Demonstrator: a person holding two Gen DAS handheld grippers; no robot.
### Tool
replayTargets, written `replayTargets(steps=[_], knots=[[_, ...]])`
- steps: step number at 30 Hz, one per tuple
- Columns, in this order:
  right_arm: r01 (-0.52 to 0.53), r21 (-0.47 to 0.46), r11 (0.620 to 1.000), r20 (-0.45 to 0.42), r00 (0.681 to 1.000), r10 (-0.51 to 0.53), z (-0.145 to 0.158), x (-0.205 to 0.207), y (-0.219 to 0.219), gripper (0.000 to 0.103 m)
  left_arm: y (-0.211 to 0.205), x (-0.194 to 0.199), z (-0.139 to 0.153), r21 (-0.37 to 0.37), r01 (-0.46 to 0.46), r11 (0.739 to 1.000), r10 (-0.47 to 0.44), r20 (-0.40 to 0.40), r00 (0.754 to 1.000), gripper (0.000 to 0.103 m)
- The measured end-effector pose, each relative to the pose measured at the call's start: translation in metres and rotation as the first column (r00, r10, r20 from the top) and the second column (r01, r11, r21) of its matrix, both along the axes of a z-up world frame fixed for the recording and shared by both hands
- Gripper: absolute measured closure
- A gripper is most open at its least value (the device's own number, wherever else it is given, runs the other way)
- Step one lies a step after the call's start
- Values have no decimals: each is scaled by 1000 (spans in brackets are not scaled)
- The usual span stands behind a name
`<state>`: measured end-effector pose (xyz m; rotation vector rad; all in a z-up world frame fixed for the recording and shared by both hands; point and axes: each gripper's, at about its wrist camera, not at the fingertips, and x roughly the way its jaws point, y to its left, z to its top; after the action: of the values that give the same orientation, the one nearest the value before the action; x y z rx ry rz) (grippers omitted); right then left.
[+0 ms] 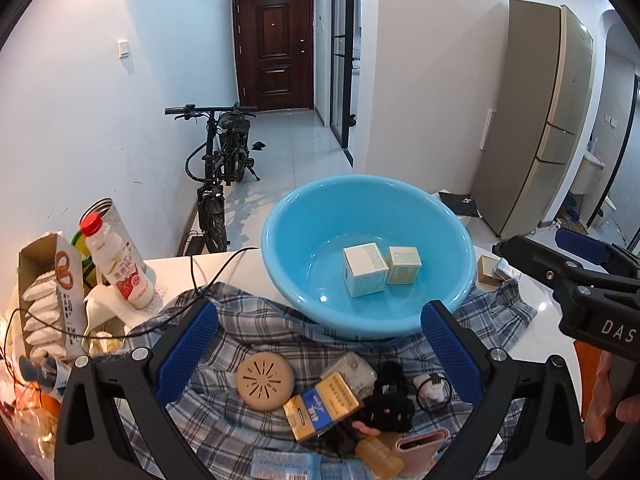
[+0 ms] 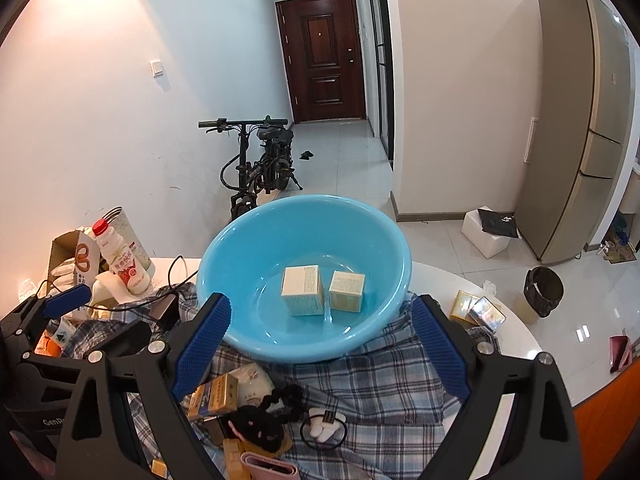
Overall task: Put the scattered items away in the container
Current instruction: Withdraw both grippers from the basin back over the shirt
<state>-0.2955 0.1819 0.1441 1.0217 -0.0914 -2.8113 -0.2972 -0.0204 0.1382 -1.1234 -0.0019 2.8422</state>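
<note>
Blue basin (image 2: pixel 240 336) is held by neither gripper (image 1: pixel 320 340), both spread empty, so one small item should be clamped squarely.

1. Right gripper (image 1: pixel 592 264), black body at 3 o'clock in the left wrist view: white letters "DAS", cut off by the frame edge
2. Left gripper (image 2: pixel 52 312), black body at 8 o'clock in the right wrist view: pale letters "GenR", partly hidden
3. Print on the red-capped bottle (image 1: pixel 120 264), the gold and blue packet (image 1: pixel 322 406) and the boxes in the blue basin (image 1: pixel 276 248): present, too small to read
</note>
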Motion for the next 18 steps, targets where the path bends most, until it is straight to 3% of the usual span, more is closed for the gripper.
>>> replayTargets(steps=[18], knots=[[-17, -13, 1000, -13, 1000, 16, -9, 60, -3, 12, -1, 75, -11, -39, -15, 999, 14, -18, 1000, 0]])
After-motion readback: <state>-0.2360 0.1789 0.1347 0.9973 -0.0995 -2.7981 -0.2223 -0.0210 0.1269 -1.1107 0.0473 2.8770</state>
